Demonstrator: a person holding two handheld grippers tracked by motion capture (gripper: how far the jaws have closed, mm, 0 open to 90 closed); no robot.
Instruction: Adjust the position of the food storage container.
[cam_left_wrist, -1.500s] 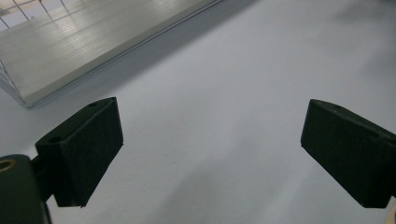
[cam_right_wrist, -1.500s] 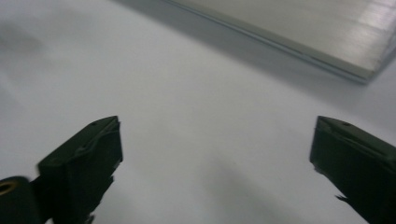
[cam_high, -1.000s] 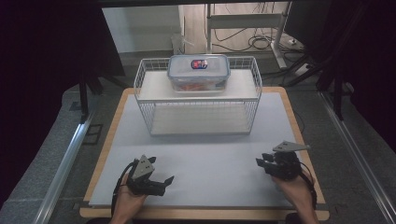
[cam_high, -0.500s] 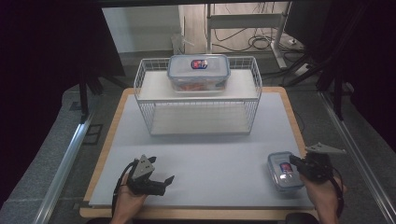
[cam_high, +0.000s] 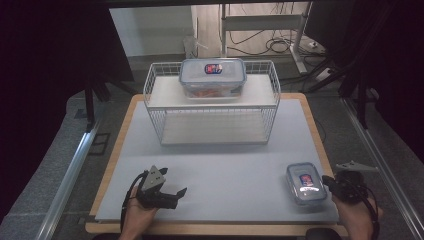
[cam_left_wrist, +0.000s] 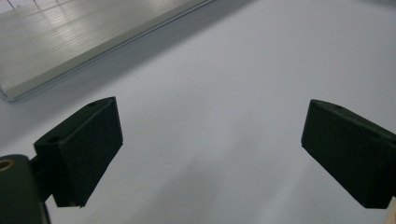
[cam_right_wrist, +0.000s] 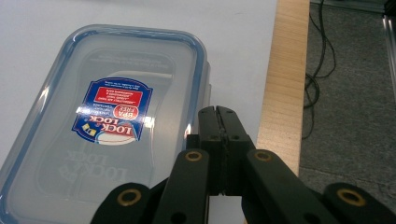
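Note:
A small clear lock-lid container (cam_high: 306, 182) with a blue rim and a red and blue label lies flat at the front right of the white mat; it is also close below in the right gripper view (cam_right_wrist: 107, 140). My right gripper (cam_high: 328, 182) is shut, with its jaws pressed together at the container's right side (cam_right_wrist: 219, 114), close by the lid's edge. At the front left my left gripper (cam_high: 176, 198) rests open over bare mat (cam_left_wrist: 210, 154), with nothing between its jaws.
A white wire rack (cam_high: 155, 100) stands at the back middle, with a larger lidded container (cam_high: 212, 77) holding something orange on its top shelf. The wooden table edge (cam_right_wrist: 285, 79) runs just right of the small container. Cables lie on the floor beyond.
My right gripper has moved rightward toward the table's edge, uncovering the small container, which stays on the mat. The left gripper has not moved.

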